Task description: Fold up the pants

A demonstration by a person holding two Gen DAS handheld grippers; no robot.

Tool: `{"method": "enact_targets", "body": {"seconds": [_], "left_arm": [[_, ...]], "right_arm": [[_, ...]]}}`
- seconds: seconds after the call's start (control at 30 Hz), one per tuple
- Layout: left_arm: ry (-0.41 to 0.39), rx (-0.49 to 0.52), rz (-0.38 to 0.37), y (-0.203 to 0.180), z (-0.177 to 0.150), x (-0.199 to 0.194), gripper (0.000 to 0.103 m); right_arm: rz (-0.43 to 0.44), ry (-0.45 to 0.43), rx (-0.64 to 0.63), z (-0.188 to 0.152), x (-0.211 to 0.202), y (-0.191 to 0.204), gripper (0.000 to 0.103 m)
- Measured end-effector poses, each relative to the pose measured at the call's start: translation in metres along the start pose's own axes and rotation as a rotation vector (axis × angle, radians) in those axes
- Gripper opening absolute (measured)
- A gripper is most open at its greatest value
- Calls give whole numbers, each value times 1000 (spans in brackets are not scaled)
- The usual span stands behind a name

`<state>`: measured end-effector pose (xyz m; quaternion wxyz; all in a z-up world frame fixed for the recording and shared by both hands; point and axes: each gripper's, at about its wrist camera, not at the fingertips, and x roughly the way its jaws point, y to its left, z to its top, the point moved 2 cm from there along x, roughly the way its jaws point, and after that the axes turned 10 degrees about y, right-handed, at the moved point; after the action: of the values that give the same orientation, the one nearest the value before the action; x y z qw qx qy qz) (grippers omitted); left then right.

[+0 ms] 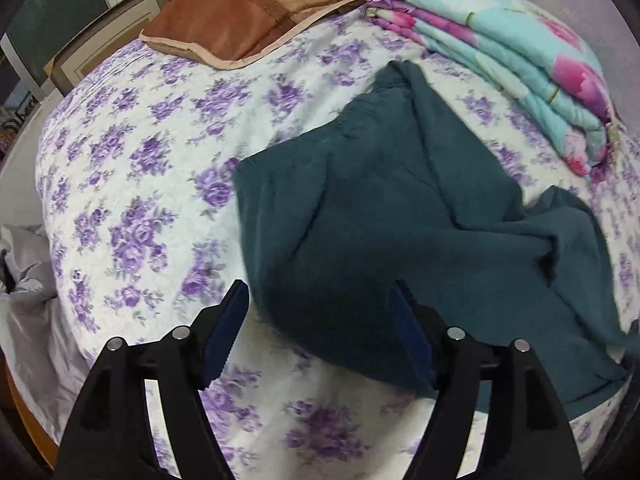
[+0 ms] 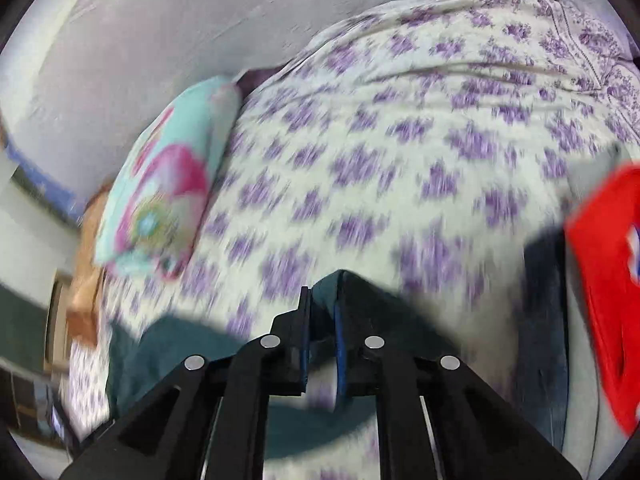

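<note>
Your left gripper [image 1: 320, 328] stands wide open above the bed [image 1: 132, 184], its right pad over the near edge of the teal pants [image 1: 400, 216], not pressing them. Those pants lie spread and rumpled on the flowered sheet, one part running up toward the folded quilt [image 1: 500, 40]; a brown pillow [image 1: 232, 20] sits at the far left. Your right gripper [image 2: 322, 312] is pinched tight on a fold of the pants [image 2: 324, 292], lifted off the bed [image 2: 400, 120]. Red cloth [image 2: 604, 280] lies at the right, blurred.
</note>
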<state>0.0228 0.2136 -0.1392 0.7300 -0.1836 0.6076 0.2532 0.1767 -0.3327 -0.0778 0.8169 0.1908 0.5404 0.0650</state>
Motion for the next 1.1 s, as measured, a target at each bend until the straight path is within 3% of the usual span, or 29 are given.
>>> {"method": "enact_targets", "body": {"seconds": [0.07,0.1,0.13,0.17,0.2,0.27,0.33,0.43,0.53,0.6,0.63,0.67,0.7,0.73,0.8,0.9,0.97,1.03,1.07,1.1], "left_arm": [[8,-16,7,5,0,2,70],[12,-20,4,6,-1,3,70],[19,-18,4,7,-1,4,70],[26,-14,8,7,-1,6,70],[29,-5,14,8,-1,7,70],[12,4,23,10,-2,6,71],[5,6,37,13,-2,8,73],[19,1,33,19,-3,14,73],[44,-9,43,21,-5,20,73],[68,-24,18,22,-7,23,73],[70,-28,9,22,-8,23,73],[66,-33,5,23,-9,22,73],[61,-35,6,23,-9,22,73],[53,-34,12,24,-9,21,73],[47,-30,21,26,-9,19,73],[32,-32,13,29,-8,14,73],[24,-26,7,30,-6,11,73],[21,-16,11,30,-6,11,73],[23,-13,14,29,-6,12,73],[29,-11,21,30,-7,14,73]], "right_arm": [[-75,-96,-5,23,3,-7,14],[-128,-155,5,33,5,-10,54],[-228,-158,35,44,17,-16,84],[-339,-90,58,51,31,-24,98],[-416,-22,45,53,42,-30,98],[-461,-13,-4,46,42,-33,95],[-391,14,-73,19,38,-36,96],[-418,134,-145,-22,53,-51,94],[-356,237,-122,-49,79,-60,79],[-320,230,-69,-56,86,-63,64],[-288,214,-68,-55,84,-60,50],[-204,225,-48,-52,81,-60,6],[-104,228,7,-49,69,-61,6],[-75,201,13,-47,53,-59,6],[-80,134,-14,-45,-1,-53,6],[-53,139,20,-59,-73,-62,6],[-77,194,52,-80,-107,-83,6],[-131,260,81,-105,-108,-107,7],[-166,306,76,-120,-100,-118,13],[-224,338,75,-133,-90,-129,26]]}}
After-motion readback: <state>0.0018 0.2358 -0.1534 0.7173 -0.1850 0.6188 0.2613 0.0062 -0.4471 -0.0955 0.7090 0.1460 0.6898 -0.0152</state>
